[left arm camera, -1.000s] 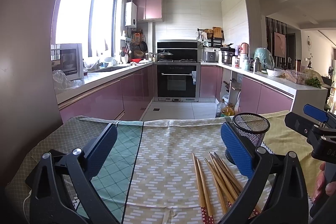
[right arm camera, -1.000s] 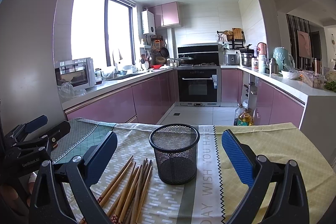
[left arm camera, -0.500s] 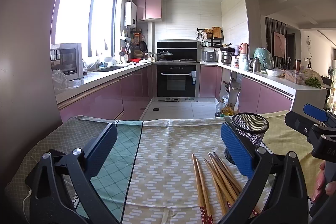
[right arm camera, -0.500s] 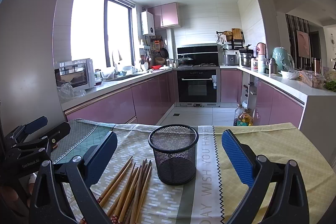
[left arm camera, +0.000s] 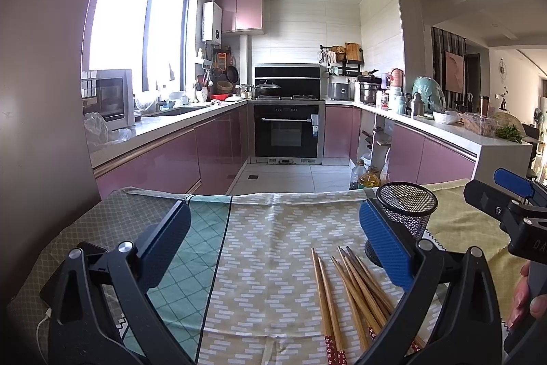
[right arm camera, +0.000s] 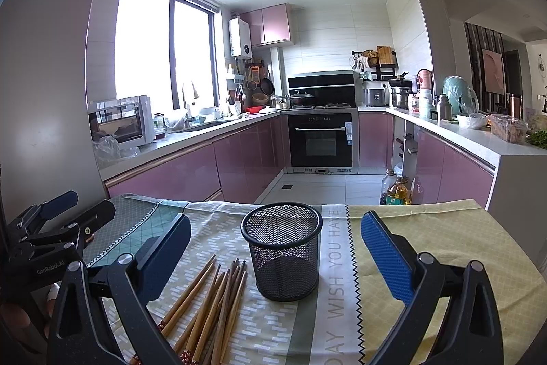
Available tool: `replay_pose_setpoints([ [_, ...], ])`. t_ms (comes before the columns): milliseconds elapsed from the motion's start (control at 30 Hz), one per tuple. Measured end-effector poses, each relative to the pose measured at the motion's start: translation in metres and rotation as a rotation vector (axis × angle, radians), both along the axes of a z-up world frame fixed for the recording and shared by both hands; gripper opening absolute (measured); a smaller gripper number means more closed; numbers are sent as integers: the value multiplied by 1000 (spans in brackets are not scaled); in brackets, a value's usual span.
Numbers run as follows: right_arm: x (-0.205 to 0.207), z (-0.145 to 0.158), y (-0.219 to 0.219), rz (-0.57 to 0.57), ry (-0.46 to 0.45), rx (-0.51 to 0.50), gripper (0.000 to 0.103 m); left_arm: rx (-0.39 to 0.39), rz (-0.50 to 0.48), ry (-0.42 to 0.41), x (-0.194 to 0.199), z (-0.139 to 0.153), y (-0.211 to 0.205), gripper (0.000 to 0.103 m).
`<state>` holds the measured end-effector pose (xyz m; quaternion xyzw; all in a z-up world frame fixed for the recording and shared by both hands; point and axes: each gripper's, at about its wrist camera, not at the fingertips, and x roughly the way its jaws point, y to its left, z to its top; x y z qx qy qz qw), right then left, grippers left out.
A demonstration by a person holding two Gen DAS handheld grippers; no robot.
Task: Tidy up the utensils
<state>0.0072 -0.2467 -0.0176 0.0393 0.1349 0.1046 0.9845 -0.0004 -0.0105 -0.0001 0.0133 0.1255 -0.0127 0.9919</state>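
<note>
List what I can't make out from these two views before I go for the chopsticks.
- Brown wooden chopsticks: exact count unclear; they overlap, and the near ends are cut off by the frame edge and claw arms in both views.
- Black wire-mesh cup: base hidden behind the left claw's blue finger pad in the left view.
- Cup's inside bottom: too dark in the right view.

Chopsticks beside mesh cup

Cloth-covered table bears chopsticks, mesh cup.
</note>
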Motion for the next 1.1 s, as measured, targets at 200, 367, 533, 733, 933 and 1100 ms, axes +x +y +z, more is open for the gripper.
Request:
replay_pose_setpoints([
  [200,1,-1,1,1,1,2,96,-1,-2,4,0,-1,-2,97],
  [367,1,-1,1,1,1,2,96,0,-2,4,0,-2,-1,97],
  [533,1,-1,1,0,2,1,96,-1,-3,7,1,-3,-3,97],
  [733,0,-3,2,2,8,3,96,1,-2,13,0,-6,-4,97],
  [933,5,-10,7,30,58,-13,96,6,-31,54,5,-12,-1,97],
  [1100,14,-25,16,82,142,-36,96,36,-76,141,17,-23,0,97],
])
